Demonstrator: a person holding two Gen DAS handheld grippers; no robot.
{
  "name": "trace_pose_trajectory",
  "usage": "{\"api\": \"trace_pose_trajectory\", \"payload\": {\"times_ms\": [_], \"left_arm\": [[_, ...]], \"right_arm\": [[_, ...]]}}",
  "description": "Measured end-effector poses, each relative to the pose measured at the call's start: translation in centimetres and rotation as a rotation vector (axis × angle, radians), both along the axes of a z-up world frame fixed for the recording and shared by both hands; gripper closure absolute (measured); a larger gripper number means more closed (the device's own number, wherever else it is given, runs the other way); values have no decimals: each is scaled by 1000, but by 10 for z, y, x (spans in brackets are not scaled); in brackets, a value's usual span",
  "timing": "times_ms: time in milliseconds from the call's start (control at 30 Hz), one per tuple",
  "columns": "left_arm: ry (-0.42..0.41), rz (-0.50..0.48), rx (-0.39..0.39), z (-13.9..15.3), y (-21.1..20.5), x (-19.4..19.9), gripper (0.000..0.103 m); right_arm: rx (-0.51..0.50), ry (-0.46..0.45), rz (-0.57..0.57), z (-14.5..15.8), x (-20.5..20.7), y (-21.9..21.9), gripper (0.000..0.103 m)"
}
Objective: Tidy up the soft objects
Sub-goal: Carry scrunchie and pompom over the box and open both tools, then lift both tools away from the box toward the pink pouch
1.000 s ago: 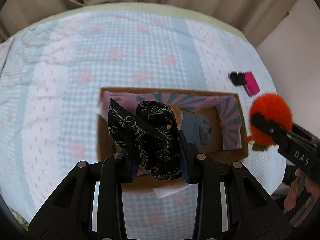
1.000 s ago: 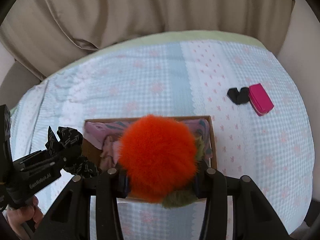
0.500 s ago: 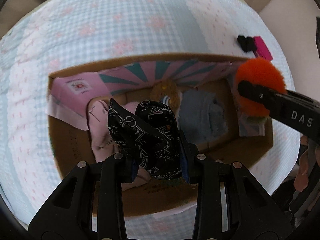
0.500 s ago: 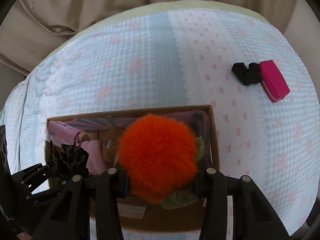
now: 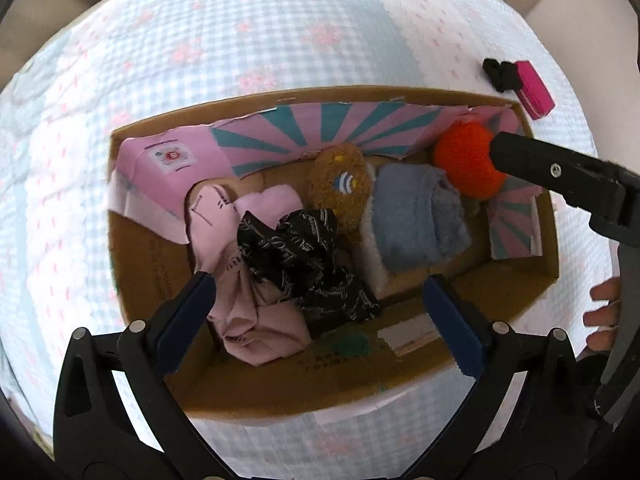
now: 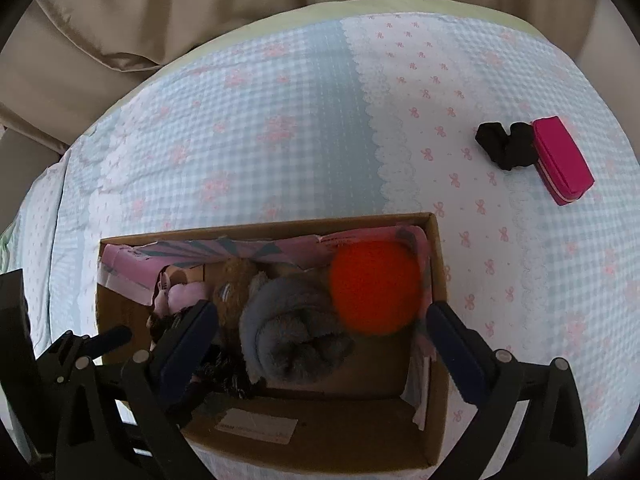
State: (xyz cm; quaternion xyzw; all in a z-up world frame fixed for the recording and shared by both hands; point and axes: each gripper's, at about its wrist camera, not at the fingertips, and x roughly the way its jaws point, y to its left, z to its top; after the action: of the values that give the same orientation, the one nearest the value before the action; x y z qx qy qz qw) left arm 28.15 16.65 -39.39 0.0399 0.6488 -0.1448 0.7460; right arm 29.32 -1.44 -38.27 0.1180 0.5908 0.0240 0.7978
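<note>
An open cardboard box (image 5: 132, 280) sits on the bedspread below both grippers. My left gripper (image 5: 320, 286) hangs over it, jaws opening wide. The black patterned cloth (image 5: 304, 256) lies loose below them on a pink garment (image 5: 248, 320), clear of both pads. My right gripper (image 6: 322, 312) is also opening over the box (image 6: 436, 272). The orange fluffy ball (image 6: 376, 286) is blurred, free of the pads, in the box's far right corner. In the left wrist view the ball (image 5: 460, 160) shows behind a right finger (image 5: 560, 172).
A rolled blue towel (image 5: 416, 224) and a brown plush (image 5: 340, 184) fill the box's middle. A black sock (image 6: 506, 146) and a magenta case (image 6: 562, 160) lie on the bedspread to the right. Beige fabric (image 6: 160, 8) rises behind. A person's fingers (image 5: 600, 308) show at right.
Both grippers sank toward the box, then opened. The black cloth dropped from the left jaws onto the pink garment. The orange ball left the right jaws and fell into the box's corner.
</note>
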Motion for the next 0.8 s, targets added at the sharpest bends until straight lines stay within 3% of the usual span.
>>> {"api": "trace_pose_trajectory", "payload": {"times_ms": [433, 800], "left_arm": [[-92, 45, -30, 53, 25, -29, 0], [-227, 106, -68, 126, 43, -78, 0]], "right_arm": [[-17, -82, 23, 42, -30, 11, 0], [-57, -235, 41, 119, -85, 20, 0]]}}
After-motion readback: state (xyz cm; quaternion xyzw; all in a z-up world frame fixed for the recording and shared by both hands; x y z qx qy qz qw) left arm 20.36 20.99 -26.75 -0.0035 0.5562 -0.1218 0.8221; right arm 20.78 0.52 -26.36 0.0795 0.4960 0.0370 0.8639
